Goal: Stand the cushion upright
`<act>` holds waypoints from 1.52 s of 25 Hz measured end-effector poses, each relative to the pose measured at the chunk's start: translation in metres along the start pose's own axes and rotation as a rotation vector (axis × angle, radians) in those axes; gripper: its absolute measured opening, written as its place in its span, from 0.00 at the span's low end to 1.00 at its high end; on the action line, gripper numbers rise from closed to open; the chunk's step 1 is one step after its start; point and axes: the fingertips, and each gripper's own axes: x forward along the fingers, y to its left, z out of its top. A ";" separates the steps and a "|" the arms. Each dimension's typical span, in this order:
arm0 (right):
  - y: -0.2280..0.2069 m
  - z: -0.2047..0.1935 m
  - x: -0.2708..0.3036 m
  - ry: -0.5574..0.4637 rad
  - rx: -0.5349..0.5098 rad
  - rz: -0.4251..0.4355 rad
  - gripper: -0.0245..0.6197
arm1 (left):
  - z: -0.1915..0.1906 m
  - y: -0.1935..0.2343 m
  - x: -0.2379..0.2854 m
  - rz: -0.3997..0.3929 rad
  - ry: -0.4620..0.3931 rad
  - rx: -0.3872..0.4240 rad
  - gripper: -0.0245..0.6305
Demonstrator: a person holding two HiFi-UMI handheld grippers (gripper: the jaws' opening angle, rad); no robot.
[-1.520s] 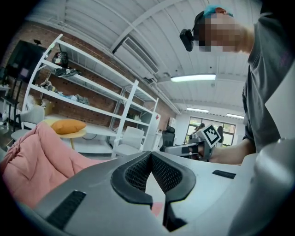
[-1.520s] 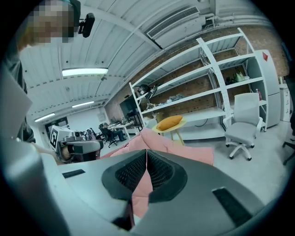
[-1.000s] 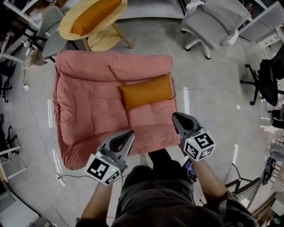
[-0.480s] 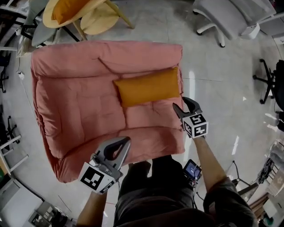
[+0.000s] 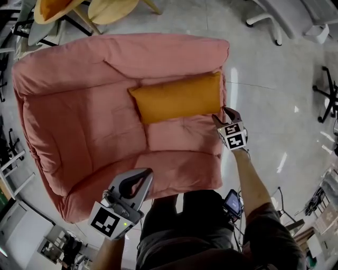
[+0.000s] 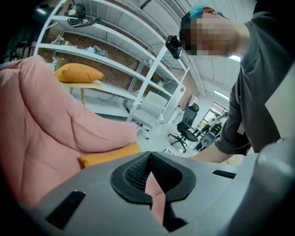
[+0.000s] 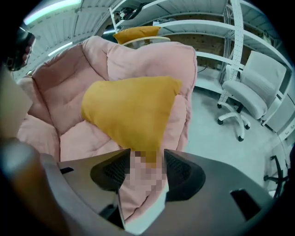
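An orange cushion (image 5: 177,97) lies flat on the seat of a pink floor sofa (image 5: 79,121), along its back right side. My right gripper (image 5: 222,115) is at the cushion's near right corner. In the right gripper view the cushion (image 7: 129,110) tapers down to that corner, which lies in the gap of the right gripper (image 7: 146,159); the jaws are opening and the pads do not press it. My left gripper (image 5: 147,174) hovers over the sofa's front edge, shut and holding nothing. The left gripper view shows the left gripper (image 6: 150,156) with the cushion (image 6: 108,156) beyond it.
A round wooden table (image 5: 105,8) with a second orange cushion (image 5: 53,6) stands behind the sofa at upper left. A grey office chair (image 5: 296,16) is at upper right, a black chair (image 5: 330,89) at the right edge. White shelving (image 7: 221,32) runs behind.
Both grippers have come down toward the sofa. The right one moved forward to the cushion's corner and its jaws opened. The left stayed shut near the front edge.
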 end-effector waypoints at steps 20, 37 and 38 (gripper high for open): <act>0.042 0.100 -0.122 -0.278 0.125 0.033 0.07 | 0.042 -0.017 -0.023 -0.003 -0.091 0.028 0.05; 0.137 0.250 -0.209 -0.535 0.410 -0.211 0.07 | 0.033 0.028 -0.165 -0.063 -0.206 0.002 0.05; 0.143 0.255 -0.210 -0.537 0.406 -0.231 0.07 | 0.032 0.031 -0.173 -0.067 -0.207 0.000 0.05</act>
